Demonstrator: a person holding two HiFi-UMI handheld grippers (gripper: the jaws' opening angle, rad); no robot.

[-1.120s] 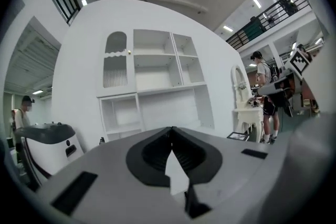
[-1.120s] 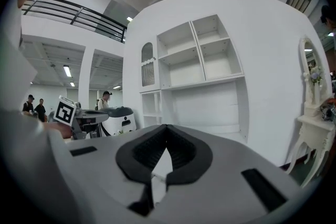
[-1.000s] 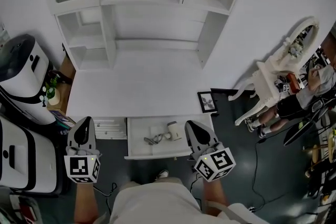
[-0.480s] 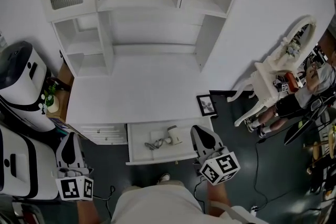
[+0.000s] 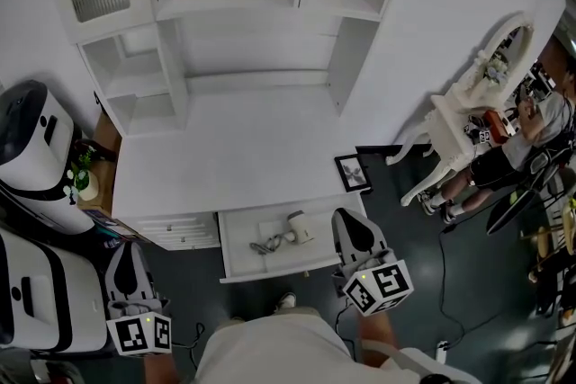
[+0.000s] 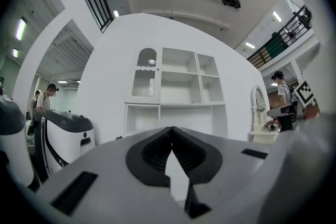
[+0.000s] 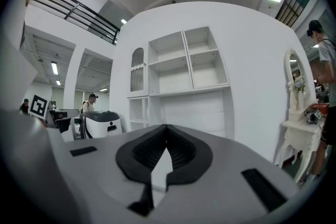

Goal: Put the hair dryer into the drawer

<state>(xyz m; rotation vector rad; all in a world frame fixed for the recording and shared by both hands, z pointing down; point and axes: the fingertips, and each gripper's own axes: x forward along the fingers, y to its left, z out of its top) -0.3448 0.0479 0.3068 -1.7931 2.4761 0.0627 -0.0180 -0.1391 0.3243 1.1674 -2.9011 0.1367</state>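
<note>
Lying in the open drawer (image 5: pixel 238 240), hair dryer (image 5: pixel 297 227) near a picture frame (image 5: pixel 353 173)

White shelving unit (image 5: pixel 171 40), dark floor (image 5: pixel 414 234), ornate white vanity table (image 5: pixel 454 117)

White hair dryer (image 5: pixel 298 227) lies on its side in open white drawer (image 5: pixel 236 240), right of centre, grey cord (image 5: pixel 264 244) bunched alongside.

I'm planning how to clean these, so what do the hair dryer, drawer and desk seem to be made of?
Hair dryer: probably plastic, a smooth white shell.
Drawer: likely painted wood or board, flat matte white panels.
Desk: same look, an even matte white top without visible grain; what lies under the paint can't be told.
</note>
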